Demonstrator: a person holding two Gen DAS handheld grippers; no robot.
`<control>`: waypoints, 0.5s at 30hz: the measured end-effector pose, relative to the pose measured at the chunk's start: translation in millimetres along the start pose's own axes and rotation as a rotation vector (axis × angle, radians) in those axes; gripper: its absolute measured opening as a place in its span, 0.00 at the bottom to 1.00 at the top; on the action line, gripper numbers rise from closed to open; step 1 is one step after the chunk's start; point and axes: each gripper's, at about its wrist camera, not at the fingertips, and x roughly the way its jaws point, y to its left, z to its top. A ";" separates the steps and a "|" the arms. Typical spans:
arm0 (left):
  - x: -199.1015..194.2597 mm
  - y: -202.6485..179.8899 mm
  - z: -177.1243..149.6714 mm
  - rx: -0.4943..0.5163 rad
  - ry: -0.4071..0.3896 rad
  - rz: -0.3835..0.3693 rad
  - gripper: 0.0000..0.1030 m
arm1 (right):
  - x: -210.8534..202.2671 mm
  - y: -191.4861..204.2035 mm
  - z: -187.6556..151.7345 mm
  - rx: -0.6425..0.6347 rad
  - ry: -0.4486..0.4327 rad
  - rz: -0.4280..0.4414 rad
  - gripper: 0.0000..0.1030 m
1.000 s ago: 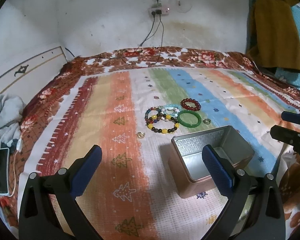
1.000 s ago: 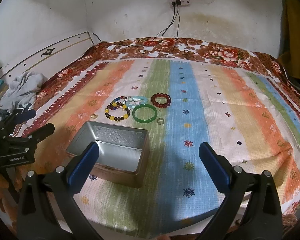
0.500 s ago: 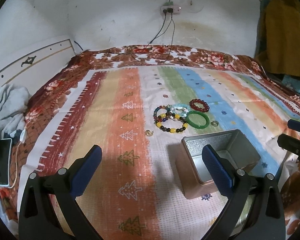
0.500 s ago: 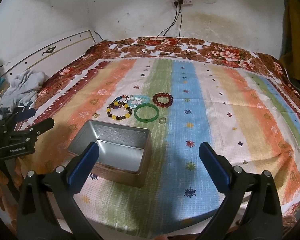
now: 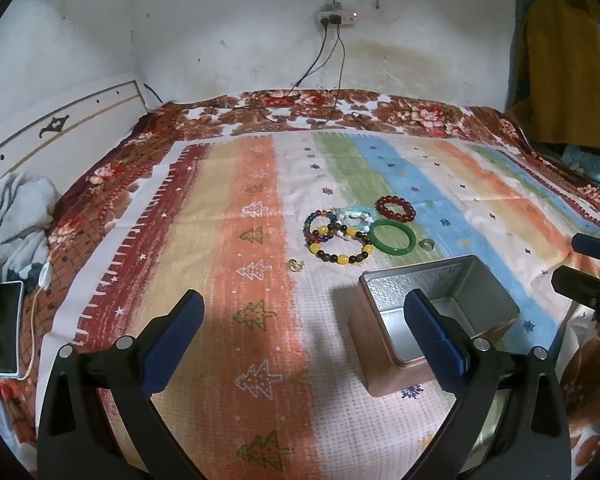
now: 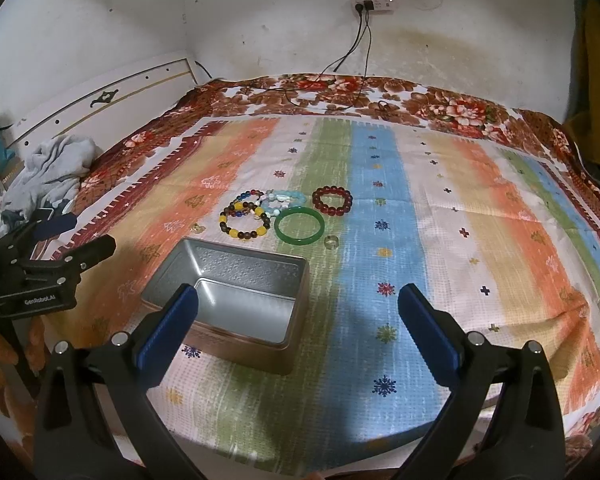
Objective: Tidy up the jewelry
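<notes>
An open, empty metal tin (image 6: 236, 300) (image 5: 436, 320) stands on a striped cloth near the front edge. Behind it lie a green bangle (image 6: 299, 225) (image 5: 393, 237), a red bead bracelet (image 6: 332, 200) (image 5: 395, 208), a yellow-and-dark bead bracelet (image 6: 244, 224) (image 5: 339, 245), a multicolour bead bracelet (image 5: 319, 224), a pale blue bracelet (image 6: 284, 200), a ring (image 6: 331, 241) (image 5: 426, 244) and a small gold piece (image 5: 295, 265). My left gripper (image 5: 304, 340) is open and empty, left of the tin. My right gripper (image 6: 298, 330) is open and empty, above the tin's right side.
The cloth covers a bed (image 6: 500, 240) against a white wall with a power strip (image 6: 374, 3) and hanging cables. Grey clothes (image 5: 12, 220) and a phone (image 5: 4, 326) lie at the left edge. A mustard garment (image 5: 560, 68) hangs at the right.
Both views have shifted slightly; the left gripper has turned a little left, so the tin and jewelry sit further right in its view. Both grippers stay open.
</notes>
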 end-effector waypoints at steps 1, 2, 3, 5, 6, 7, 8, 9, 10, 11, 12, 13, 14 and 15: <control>0.9 0.8 -0.1 -0.002 0.009 -0.006 0.95 | 0.1 -0.6 0.5 -0.001 0.000 0.000 0.95; 1.7 0.7 -0.4 -0.004 0.014 -0.006 0.95 | 0.2 -0.3 0.3 -0.001 0.001 0.001 0.95; 2.3 0.4 -0.5 -0.004 0.017 -0.003 0.95 | 0.1 -0.8 0.4 -0.002 0.001 0.001 0.95; 2.4 0.8 -0.8 -0.002 0.017 -0.005 0.95 | 0.4 -0.2 0.1 -0.002 0.003 0.003 0.95; 2.8 1.1 -1.0 0.000 0.018 -0.006 0.95 | 0.7 -0.9 0.2 -0.003 0.004 0.004 0.95; 3.0 1.0 -1.3 -0.001 0.019 -0.004 0.95 | 1.0 -0.6 -0.1 -0.003 0.006 0.005 0.95; 2.9 1.1 -1.4 -0.001 0.020 -0.005 0.95 | 1.5 -1.5 0.3 -0.002 0.008 0.006 0.95; 3.4 1.4 -1.8 0.000 0.022 -0.005 0.95 | 2.0 -1.9 0.3 -0.001 0.010 0.007 0.95; 3.5 2.1 -1.9 0.001 0.023 -0.004 0.95 | 2.7 -2.5 0.2 0.002 0.012 0.010 0.95; 3.8 1.6 -2.1 0.001 0.021 -0.003 0.95 | 3.1 -3.1 0.6 0.005 0.014 0.012 0.95; 3.9 1.8 -2.0 0.000 0.021 -0.003 0.95 | 3.2 -2.9 0.4 0.005 0.013 0.012 0.95; 4.4 2.8 -2.3 -0.005 0.023 -0.005 0.95 | 3.2 -2.2 -0.1 0.001 0.013 0.006 0.95; 5.3 3.8 -2.8 -0.012 0.027 -0.009 0.95 | 3.5 -0.8 -0.3 -0.003 0.014 0.004 0.95; 6.4 4.6 -3.7 -0.018 0.030 -0.011 0.95 | 5.8 -1.0 2.3 -0.002 0.017 0.007 0.95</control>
